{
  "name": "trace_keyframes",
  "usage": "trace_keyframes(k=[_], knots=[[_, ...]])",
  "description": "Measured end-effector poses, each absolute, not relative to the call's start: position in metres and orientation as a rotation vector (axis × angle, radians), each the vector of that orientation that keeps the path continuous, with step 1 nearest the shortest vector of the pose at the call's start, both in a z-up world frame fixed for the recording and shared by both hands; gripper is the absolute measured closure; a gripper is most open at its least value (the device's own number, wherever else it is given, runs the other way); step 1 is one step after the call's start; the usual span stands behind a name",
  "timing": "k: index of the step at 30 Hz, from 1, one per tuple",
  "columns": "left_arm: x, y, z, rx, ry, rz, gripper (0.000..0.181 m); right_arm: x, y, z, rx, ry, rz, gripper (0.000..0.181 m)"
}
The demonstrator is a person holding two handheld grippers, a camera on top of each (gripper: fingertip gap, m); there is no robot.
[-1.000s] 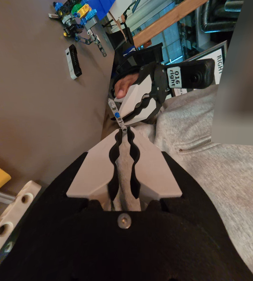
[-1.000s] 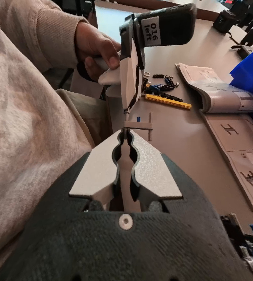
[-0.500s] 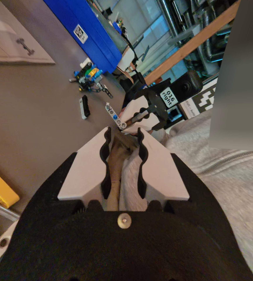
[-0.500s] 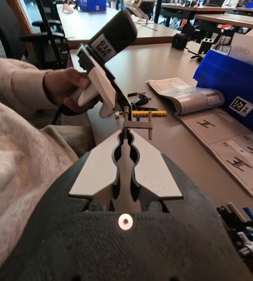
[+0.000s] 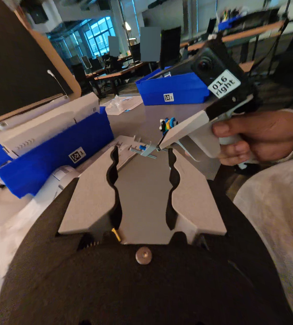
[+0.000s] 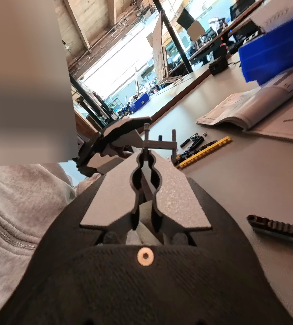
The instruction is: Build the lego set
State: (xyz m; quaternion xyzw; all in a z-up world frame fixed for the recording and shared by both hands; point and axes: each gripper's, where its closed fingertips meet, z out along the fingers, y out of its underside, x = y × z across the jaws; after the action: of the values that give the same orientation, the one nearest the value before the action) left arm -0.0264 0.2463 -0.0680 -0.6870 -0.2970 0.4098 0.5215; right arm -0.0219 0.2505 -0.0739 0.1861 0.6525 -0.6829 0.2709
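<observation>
The left gripper (image 5: pixel 143 154) has its fingers (image 5: pixel 93 191) spread wide with nothing between them, only bare bench (image 5: pixel 142 193) showing in the gap. To the left of these fingers a blue bin (image 5: pixel 54 154) stands on the bench with a white box (image 5: pixel 45 121) rising out of it, and an open instruction booklet (image 5: pixel 124 149) lies between that bin and the fingertips. Just ahead of the fingertips and slightly to their right, the grey lego piece (image 5: pixel 144 148), a short beam with axles and a small blue pin pushed through it, hangs in the air, pinched by the right gripper (image 5: pixel 159 146), which a hand (image 5: pixel 258 139) holds from the right. Beyond it a small multicoloured lego build (image 5: pixel 167 124) stands on the bench, with a second blue bin (image 5: pixel 173 89) farther back. In the right wrist view, the left gripper (image 6: pixel 121 139) sits just left of the right gripper's fingertips, apart from the piece. The right gripper (image 6: pixel 146 152) is closed on the lower axle of the grey lego piece (image 6: pixel 159 143), whose beam lies crosswise above the fingertips. To the right of the fingers lie a yellow holed beam (image 6: pixel 205 152) with small dark parts (image 6: pixel 194 140) beside it, the booklet (image 6: pixel 247 112), and nearer the camera a black toothed piece (image 6: pixel 281 226).
</observation>
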Motion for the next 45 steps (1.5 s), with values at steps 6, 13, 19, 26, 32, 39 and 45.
trace_keyframes(k=[6,13,19,26,32,39,45], knots=[[-0.025,0.254,-0.082,-1.742,-0.652,1.005,0.132,-0.013,0.249,-0.085,0.512,1.742,-1.708,0.18],[-0.021,0.26,-0.091,-1.799,-0.602,0.944,0.139,-0.01,0.253,-0.093,0.525,1.691,-1.612,0.179],[-0.013,0.261,-0.093,-1.79,-0.568,0.817,0.146,-0.005,0.258,-0.095,0.495,1.584,-1.489,0.179],[-0.009,0.258,-0.09,-1.748,-0.572,0.738,0.156,0.0,0.26,-0.095,0.459,1.58,-1.447,0.179],[-0.008,0.262,-0.094,-1.786,-0.545,0.768,0.147,0.001,0.259,-0.097,0.483,1.55,-1.418,0.18],[-0.009,0.261,-0.095,-1.804,-0.548,0.796,0.149,0.0,0.26,-0.097,0.487,1.548,-1.416,0.18],[-0.009,0.259,-0.094,-1.805,-0.549,0.809,0.154,0.002,0.26,-0.096,0.482,1.541,-1.408,0.179]])
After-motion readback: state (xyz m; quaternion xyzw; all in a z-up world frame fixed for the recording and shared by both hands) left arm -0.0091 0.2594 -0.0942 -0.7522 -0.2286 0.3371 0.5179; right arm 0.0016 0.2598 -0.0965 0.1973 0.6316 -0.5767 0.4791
